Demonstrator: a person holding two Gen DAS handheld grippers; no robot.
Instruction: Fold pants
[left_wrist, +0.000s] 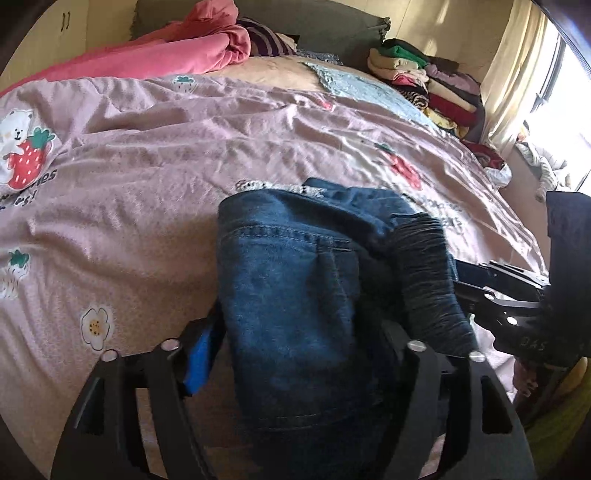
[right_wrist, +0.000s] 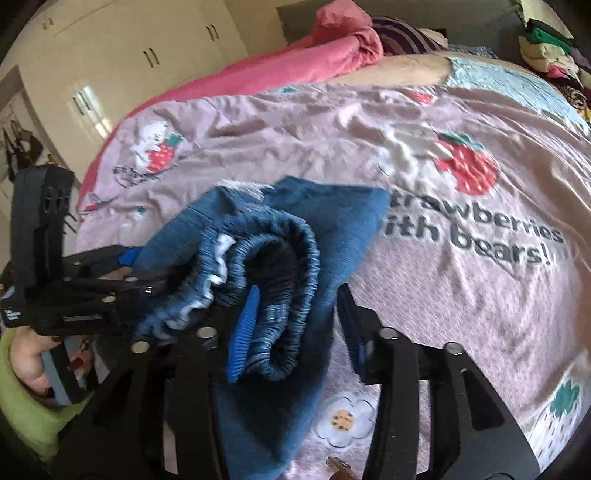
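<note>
The denim pants (right_wrist: 258, 258) sit bunched on the pink bedspread (right_wrist: 461, 295) at the bed's near edge, waistband rolled toward both cameras, probably just set down after a fold. The left claw (left_wrist: 306, 354) and right claw (right_wrist: 291, 332) stand parted around the cloth, pads apparently not pressing. Motion blur and the denim hide the left claw's far finger.

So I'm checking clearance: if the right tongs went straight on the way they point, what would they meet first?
Probably the folded blue denim pants, already bunched between the right tongs; beyond lies the pink strawberry-print bedspread.
</note>
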